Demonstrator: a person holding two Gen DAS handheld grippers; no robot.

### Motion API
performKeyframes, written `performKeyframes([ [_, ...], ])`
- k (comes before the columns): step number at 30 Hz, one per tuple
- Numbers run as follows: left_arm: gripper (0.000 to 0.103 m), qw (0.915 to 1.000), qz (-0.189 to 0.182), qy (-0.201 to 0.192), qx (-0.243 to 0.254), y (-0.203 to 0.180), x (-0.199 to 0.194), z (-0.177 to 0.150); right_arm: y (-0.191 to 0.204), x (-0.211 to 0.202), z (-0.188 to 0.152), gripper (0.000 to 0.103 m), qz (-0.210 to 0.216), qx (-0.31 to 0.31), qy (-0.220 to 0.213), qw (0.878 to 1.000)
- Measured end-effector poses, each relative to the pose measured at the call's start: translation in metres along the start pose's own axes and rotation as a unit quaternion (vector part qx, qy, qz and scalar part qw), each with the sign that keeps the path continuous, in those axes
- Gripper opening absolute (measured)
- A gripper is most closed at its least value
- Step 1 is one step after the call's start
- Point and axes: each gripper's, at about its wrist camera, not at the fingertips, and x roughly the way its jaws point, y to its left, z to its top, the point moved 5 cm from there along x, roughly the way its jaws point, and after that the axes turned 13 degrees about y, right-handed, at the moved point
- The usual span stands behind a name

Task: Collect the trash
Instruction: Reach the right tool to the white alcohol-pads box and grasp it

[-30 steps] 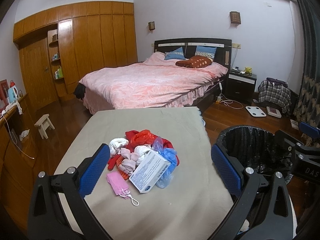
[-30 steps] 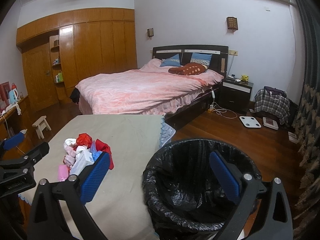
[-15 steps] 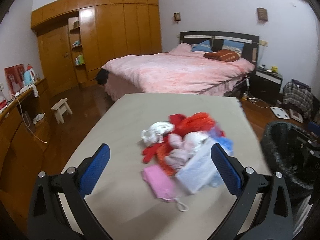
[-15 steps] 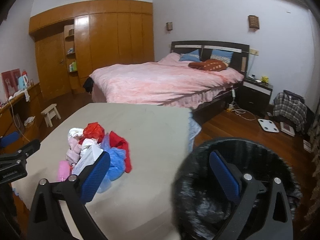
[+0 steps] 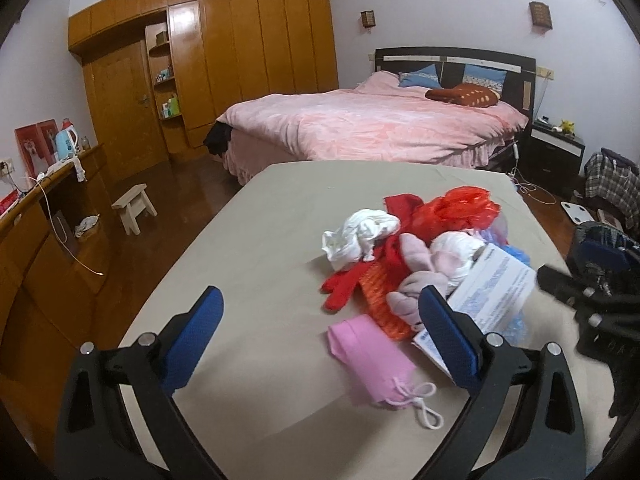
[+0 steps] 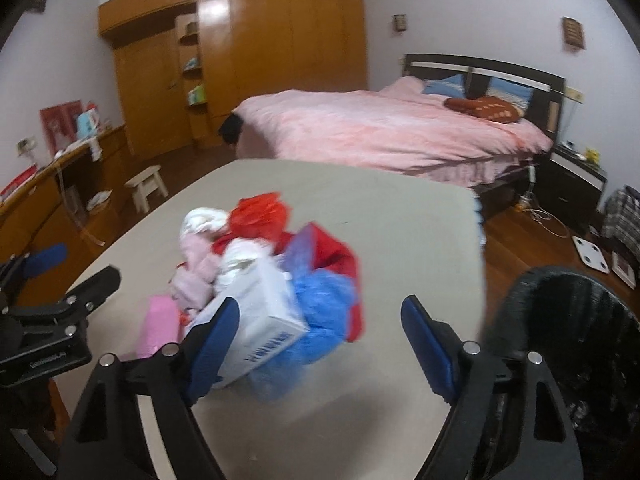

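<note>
Trash pile [image 5: 424,264] on table [image 5: 260,240], ahead of left gripper [image 5: 320,332] and right gripper [image 6: 320,340], both open, closing, empty

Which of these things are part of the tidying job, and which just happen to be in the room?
Part of the job:
- pile of trash on the table
- white box
- pink pouch
- black-lined bin

Just lying about:
- bed
- small stool
- wardrobe
- floor scale
</note>
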Motion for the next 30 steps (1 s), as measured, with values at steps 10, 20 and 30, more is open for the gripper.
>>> performKeyframes([
  [10, 0.084, 0.9997, 0.011, 0.02, -0.012, 0.014, 0.02, -0.004, 0.023, 0.029, -0.005, 0.091, 0.003, -0.015, 0.037, 0.999],
  [20, 0.084, 0.9991, 0.023, 0.024, -0.026, 0.029, 0.03, -0.008, 0.052, 0.049, -0.022, 0.097, -0.004, -0.048, 0.074, 0.996],
  [30, 0.084, 0.999, 0.022, 0.028, -0.028, 0.03, 0.033, -0.011, 0.035, 0.052, -0.033, 0.097, -0.047, -0.045, 0.099, 0.993],
])
